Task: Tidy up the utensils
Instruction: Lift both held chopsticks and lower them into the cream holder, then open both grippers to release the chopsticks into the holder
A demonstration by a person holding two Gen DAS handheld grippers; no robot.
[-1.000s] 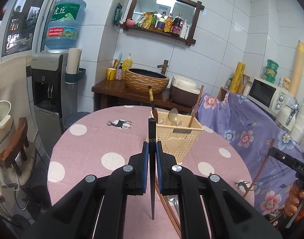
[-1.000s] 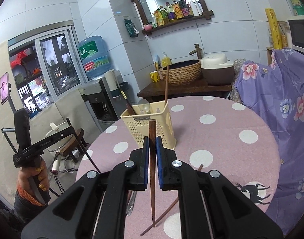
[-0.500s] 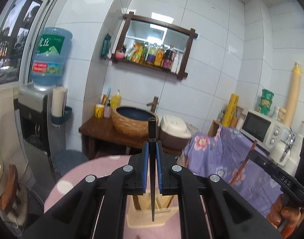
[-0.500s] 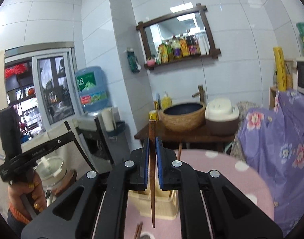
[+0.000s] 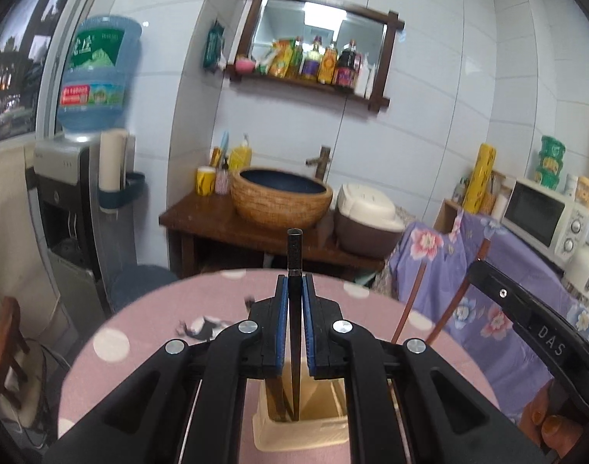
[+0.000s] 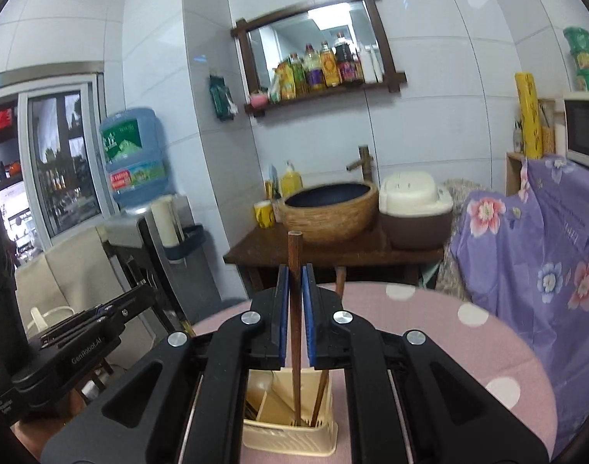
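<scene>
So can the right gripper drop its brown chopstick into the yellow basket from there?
Probably yes. The right gripper holds the brown chopstick upright with its tip already inside the yellow basket, nothing blocking.

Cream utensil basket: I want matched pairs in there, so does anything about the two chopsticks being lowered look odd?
Yes. The left gripper holds a black chopstick, the right gripper a brown wooden chopstick: mismatched, both over the basket.

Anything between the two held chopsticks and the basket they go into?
Nothing visible. The left gripper holds the black chopstick with its tip already inside the cream basket. The right gripper holds the brown chopstick likewise, beside another chopstick already there.
</scene>
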